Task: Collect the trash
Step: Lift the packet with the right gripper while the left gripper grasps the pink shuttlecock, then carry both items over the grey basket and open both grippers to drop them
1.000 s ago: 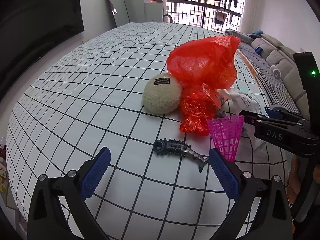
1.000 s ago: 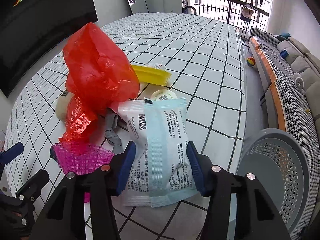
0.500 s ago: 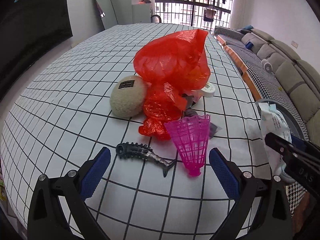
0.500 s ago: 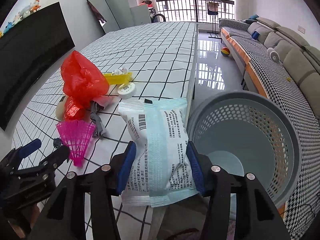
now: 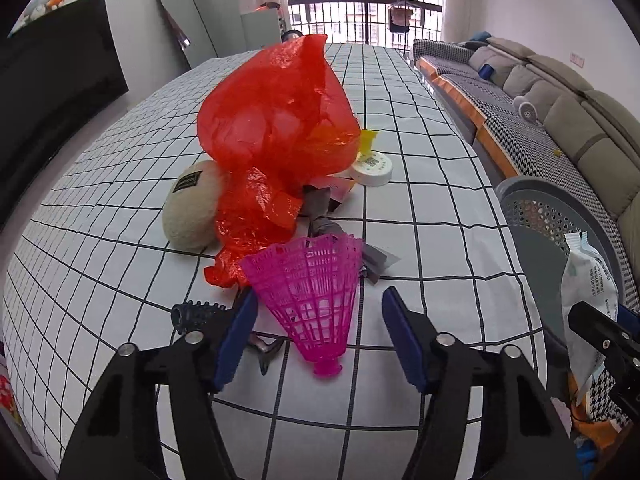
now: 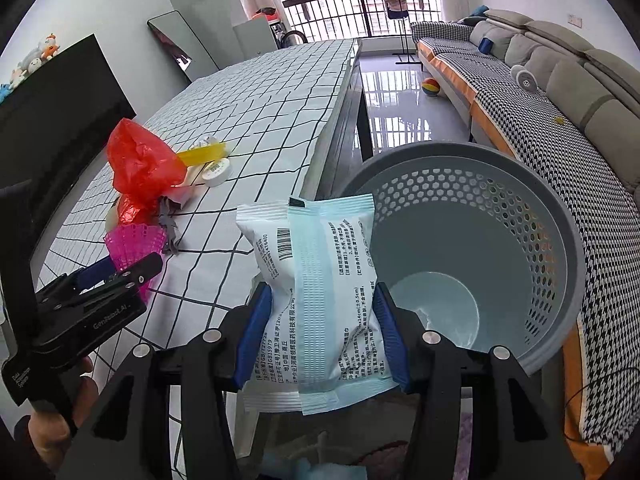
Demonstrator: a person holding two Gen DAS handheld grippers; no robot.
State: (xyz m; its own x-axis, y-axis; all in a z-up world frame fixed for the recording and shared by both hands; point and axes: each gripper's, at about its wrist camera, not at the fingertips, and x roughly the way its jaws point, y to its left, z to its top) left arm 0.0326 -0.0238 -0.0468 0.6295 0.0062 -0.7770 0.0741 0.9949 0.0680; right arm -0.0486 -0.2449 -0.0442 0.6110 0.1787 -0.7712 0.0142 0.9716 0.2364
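Right claw (image 6: 320,332) clamped on a white and pale-blue packet (image 6: 316,300), both blue pads pressing its sides; packet upright, held off the desk edge, just left of the grey perforated bin (image 6: 480,248), whose mouth opens ahead-right of the claw. Left claw (image 5: 316,340) open, pads apart either side of a pink shuttlecock (image 5: 312,296) standing cork-down on the checked desk (image 5: 420,208); neither pad touching it. Dark fishbone-shaped toy (image 5: 196,314) partly behind the left pad. Beyond the shuttlecock: grey scrap (image 5: 372,260), crumpled red plastic bag (image 5: 276,128), beige fuzzy ball (image 5: 192,208) to its left. Further out, ahead-right: white round tub (image 5: 372,168), yellow piece (image 5: 368,138) behind it.
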